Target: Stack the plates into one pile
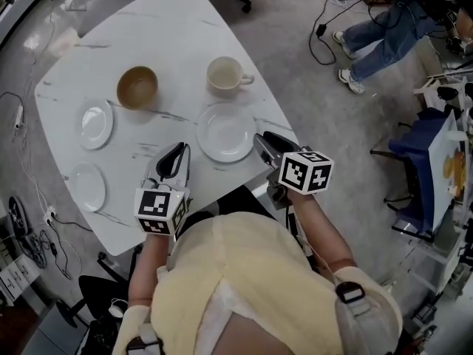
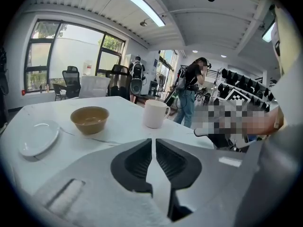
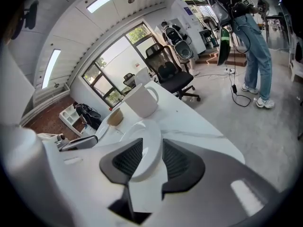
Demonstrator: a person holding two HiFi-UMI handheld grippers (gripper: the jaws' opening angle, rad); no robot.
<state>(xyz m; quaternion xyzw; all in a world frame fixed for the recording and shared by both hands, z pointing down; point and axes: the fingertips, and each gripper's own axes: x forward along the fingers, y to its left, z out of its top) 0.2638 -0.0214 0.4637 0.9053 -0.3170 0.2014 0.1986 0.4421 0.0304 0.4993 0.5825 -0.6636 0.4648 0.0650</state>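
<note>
Table (image 1: pixel 170 35) holding: far plate (image 1: pixel 96 122) and near plate (image 1: pixel 89 186) lying apart at left; bowl (image 1: pixel 137 87) standing behind. Left gripper (image 1: pixel 178 151) hovering, jaws nearly touching, holding nothing. Cup (image 1: pixel 226 75) standing behind large plate (image 1: pixel 225 132). Right gripper (image 1: pixel 260 139) sitting at that plate's right rim, jaws apart.

Glossy plates (image 1: pixel 225 133) (matt marbled table (image 1: pixel 170 50))

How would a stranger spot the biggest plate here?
On the white table, look just ahead of the right gripper. The plate there, on the near side of the white mug, is clearly wider than the two small plates at the left.
</note>
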